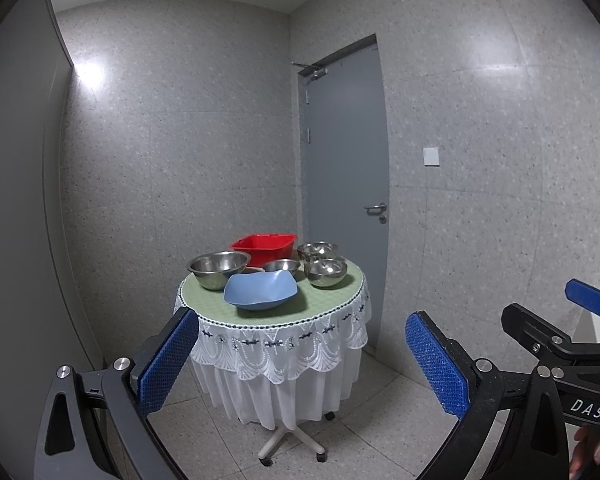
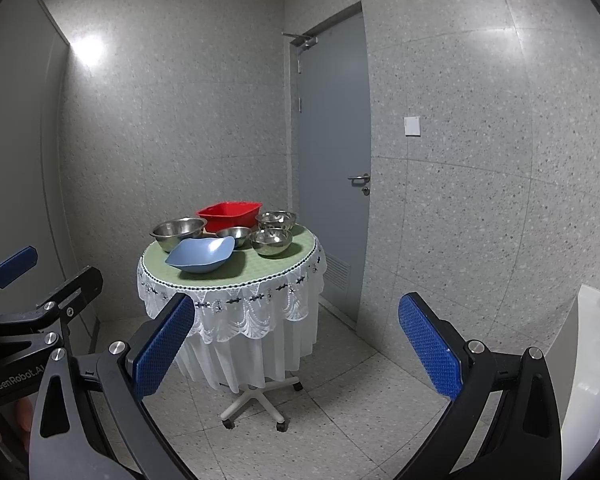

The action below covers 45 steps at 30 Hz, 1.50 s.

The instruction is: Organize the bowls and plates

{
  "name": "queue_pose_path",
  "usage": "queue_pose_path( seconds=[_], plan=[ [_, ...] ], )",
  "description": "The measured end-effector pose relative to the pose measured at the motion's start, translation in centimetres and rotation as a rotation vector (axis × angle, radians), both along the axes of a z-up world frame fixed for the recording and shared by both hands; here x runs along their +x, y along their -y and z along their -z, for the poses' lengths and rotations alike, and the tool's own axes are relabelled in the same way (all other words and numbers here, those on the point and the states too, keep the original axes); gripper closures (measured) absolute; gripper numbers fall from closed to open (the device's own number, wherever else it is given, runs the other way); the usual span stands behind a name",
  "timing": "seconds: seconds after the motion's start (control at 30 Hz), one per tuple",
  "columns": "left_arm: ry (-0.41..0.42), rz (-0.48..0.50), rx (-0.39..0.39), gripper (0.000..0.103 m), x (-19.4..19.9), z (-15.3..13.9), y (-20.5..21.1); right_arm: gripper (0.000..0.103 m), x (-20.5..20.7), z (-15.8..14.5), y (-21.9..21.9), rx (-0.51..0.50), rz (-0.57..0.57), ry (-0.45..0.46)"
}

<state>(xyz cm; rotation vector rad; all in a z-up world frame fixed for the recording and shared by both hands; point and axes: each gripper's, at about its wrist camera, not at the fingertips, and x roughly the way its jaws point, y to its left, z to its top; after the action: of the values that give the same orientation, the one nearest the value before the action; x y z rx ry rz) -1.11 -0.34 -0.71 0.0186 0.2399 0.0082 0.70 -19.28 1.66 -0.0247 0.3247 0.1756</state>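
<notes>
Both claws, left claw (image 1: 300, 364) and right claw (image 2: 296, 344), gaping empty; blue bowl (image 1: 261, 289) sitting well ahead on counter (image 1: 332, 300), roughly centred, neither claw clearly nearer.

Left gripper (image 1: 302, 360): being held level, fingers spread wide, gripping nothing.
Right gripper (image 2: 300, 350): hovering alongside, equally wide apart.

Far ahead of both claws: wavy-rimmed blue plastic bowl (image 1: 261, 290) (upright, nearest), four round stainless-steel bowls (image 1: 217, 268) behind it.
</notes>
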Motion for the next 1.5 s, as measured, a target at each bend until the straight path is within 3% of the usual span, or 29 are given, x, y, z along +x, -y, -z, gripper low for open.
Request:
queue_pose_path(
  seconds=[1.5],
  plan=[
    [-0.001, -0.007, 0.006, 0.001, 0.3, -0.3, 0.7, 0.000, 0.9, 1.1, 0.7, 0.031, -0.003, -0.012]
  ],
)
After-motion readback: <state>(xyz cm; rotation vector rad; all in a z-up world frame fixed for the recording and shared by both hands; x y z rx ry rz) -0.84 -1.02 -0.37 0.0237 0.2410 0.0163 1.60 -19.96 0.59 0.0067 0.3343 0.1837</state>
